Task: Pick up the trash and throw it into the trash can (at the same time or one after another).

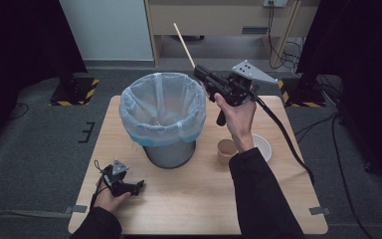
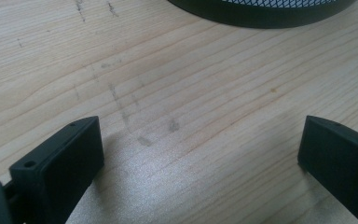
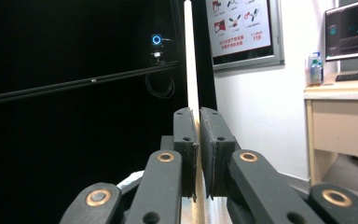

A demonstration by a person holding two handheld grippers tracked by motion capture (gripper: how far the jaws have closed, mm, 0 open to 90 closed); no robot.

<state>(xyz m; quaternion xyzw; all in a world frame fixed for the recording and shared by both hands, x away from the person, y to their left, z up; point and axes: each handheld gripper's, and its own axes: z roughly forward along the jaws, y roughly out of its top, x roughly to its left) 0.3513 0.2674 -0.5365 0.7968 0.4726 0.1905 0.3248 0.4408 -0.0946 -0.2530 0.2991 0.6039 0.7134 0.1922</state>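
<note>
A thin pale wooden stick (image 1: pixel 184 45) rises up and to the left out of my right gripper (image 1: pixel 201 73), which is held above the right rim of the bin (image 1: pixel 163 117). In the right gripper view the stick (image 3: pixel 190 60) runs straight up from between the two jaws, and my right gripper (image 3: pixel 198 122) is shut on it. The bin is a grey mesh basket lined with a clear blue-tinted bag. My left gripper (image 1: pixel 138 186) rests on the wooden table (image 1: pixel 189 199) at the front left. Its jaws stand wide apart over bare wood, so my left gripper (image 2: pixel 200 140) is open.
A brown paper cup (image 1: pixel 226 151) and a white bowl (image 1: pixel 264 146) stand on the table right of the bin, beside the right forearm. The bin's dark base (image 2: pixel 261 11) lies just ahead of the left gripper. A cable (image 1: pixel 288 142) trails off the right gripper.
</note>
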